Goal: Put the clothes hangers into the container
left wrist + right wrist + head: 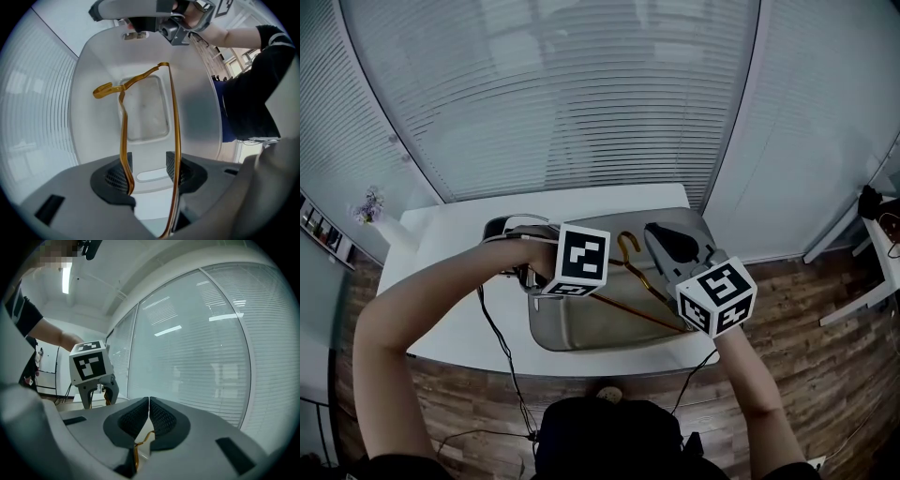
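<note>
A gold wire clothes hanger (pixel 626 246) hangs over the grey container (pixel 581 339) on the white table. My left gripper (pixel 569 281) points steeply down into the container (pixel 199 108). Its jaws (pixel 147 164) are shut on the hanger (pixel 174 117), with one wire against each pad; the hook end reaches toward the container's floor. My right gripper (pixel 656 232) is held level above the container's right part, pointing at the window. Its pads (pixel 149 401) meet at the tips; a bit of gold wire shows in the gap behind them. The left gripper (pixel 97 397) is also seen there.
The container fills the right half of the white table (pixel 450 309). A small vase of flowers (pixel 370 208) stands off the table's left corner. Black cables (pixel 499 342) run over the front edge to the wooden floor. Window blinds close the far side.
</note>
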The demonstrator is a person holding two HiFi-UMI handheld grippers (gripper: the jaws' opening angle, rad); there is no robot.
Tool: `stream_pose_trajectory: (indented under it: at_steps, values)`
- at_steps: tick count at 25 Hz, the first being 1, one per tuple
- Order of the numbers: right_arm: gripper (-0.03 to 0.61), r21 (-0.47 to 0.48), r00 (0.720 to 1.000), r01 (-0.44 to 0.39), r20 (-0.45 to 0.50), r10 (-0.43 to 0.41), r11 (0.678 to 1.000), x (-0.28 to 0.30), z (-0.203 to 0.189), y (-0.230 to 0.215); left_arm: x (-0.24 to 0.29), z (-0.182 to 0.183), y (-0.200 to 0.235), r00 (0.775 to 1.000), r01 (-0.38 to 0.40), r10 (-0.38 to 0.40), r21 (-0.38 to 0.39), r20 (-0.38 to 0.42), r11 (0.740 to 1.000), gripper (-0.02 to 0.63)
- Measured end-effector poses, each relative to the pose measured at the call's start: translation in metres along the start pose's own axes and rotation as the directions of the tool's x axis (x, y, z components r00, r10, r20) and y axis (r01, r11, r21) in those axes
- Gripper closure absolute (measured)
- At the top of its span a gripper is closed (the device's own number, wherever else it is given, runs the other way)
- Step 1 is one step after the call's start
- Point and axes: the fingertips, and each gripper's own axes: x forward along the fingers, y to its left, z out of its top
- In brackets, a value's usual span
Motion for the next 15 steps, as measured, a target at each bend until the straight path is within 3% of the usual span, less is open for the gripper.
stream_pose_trajectory:
  at_steps: [15]
  values:
    - [0.549, 0.037, 0.999, -0.029, -0.03, 0.03, 0.999, 0.005, -0.017, -0.002, 0.033, 0.005, 0.004, 1.0, -0.004, 0.004, 0.014, -0.009, 1.0, 0.379]
